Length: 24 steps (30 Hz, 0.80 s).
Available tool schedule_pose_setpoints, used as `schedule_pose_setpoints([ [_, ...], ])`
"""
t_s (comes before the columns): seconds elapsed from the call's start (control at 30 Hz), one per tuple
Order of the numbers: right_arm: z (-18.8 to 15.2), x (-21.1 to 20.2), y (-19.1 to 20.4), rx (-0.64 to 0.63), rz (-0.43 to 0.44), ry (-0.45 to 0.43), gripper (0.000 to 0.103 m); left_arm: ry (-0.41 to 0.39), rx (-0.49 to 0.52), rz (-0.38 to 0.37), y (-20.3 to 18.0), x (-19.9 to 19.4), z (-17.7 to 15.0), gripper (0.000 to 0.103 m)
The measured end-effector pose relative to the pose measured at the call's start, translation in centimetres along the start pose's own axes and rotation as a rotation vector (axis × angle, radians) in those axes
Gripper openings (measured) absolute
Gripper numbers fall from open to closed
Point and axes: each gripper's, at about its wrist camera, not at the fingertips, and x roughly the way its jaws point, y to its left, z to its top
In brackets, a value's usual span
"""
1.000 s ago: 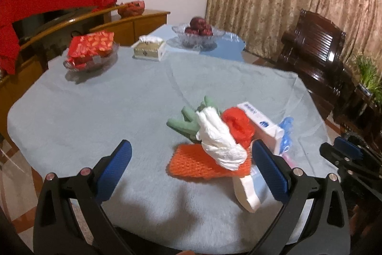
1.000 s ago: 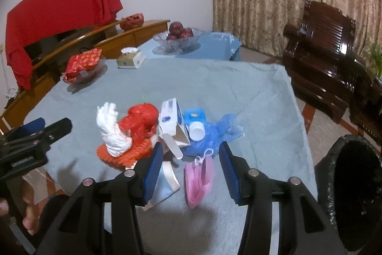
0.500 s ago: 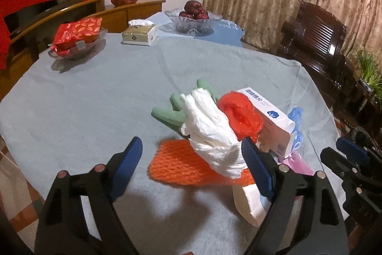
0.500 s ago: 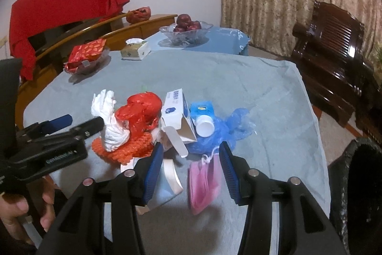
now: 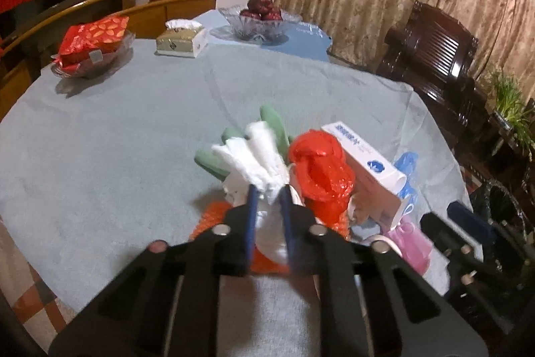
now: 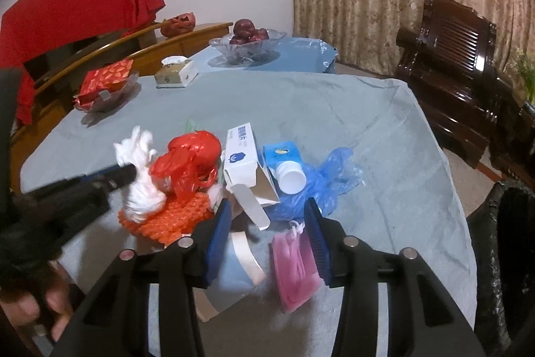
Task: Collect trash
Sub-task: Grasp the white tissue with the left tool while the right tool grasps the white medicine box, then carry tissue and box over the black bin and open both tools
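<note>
At the near edge of the tabletop (image 5: 100,156), the left gripper (image 5: 269,196) has its jaws closing, pinched on the white plastic bag (image 5: 257,156) atop the orange mesh (image 6: 167,219). The right gripper (image 6: 267,213) hangs half-spread, jaws closing, the pink mask (image 6: 296,270) lying between them, unpressed. Beyond sit the red bag (image 6: 190,159) and white box (image 6: 240,156).

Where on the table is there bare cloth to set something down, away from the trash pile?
Bare cloth runs left of the white bag, up to the snack dish and tissue box. More lies between the blue bag and the table's right edge. The near middle around the red bag and carton is crowded.
</note>
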Motion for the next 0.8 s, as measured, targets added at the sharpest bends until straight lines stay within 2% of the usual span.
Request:
schedule_pose_setpoints([
  [0.13, -0.2, 0.1, 0.6, 0.020, -0.027, -0.020, 0.045, -0.054, 0.000, 0.031, 0.6, -1.8, 0.3, 0.005],
  [0.3, -0.1, 1.4, 1.7, 0.006, -0.023, -0.011, 0.045, -0.076, 0.010, 0.053, 1.5, -3.0, 0.3, 0.005],
  [0.47, -0.3, 3.5, 2.3, -0.001, -0.054, -0.004, 0.045, -0.091, -0.009, 0.105, 2.8, -3.5, 0.4, 0.005],
  [0.5, -0.3, 4.1, 2.4, 0.000, -0.055, 0.008, 0.041, -0.086, -0.019, 0.107, 3.2, -3.3, 0.3, 0.005],
  [0.53, -0.3, 4.5, 2.4, 0.002, -0.052, 0.015, 0.028, -0.081, -0.023, 0.109, 3.4, -3.1, 0.3, 0.005],
  [0.63, -0.3, 4.9, 2.5, -0.002, -0.040, 0.018, 0.014, -0.071, -0.024, 0.110, 3.7, -2.8, 0.0, 0.005],
  [0.8, 0.5, 3.2, 2.3, -0.012, -0.042, -0.034, 0.012, -0.071, -0.031, 0.113, 3.8, -3.0, -0.1, 0.005],
])
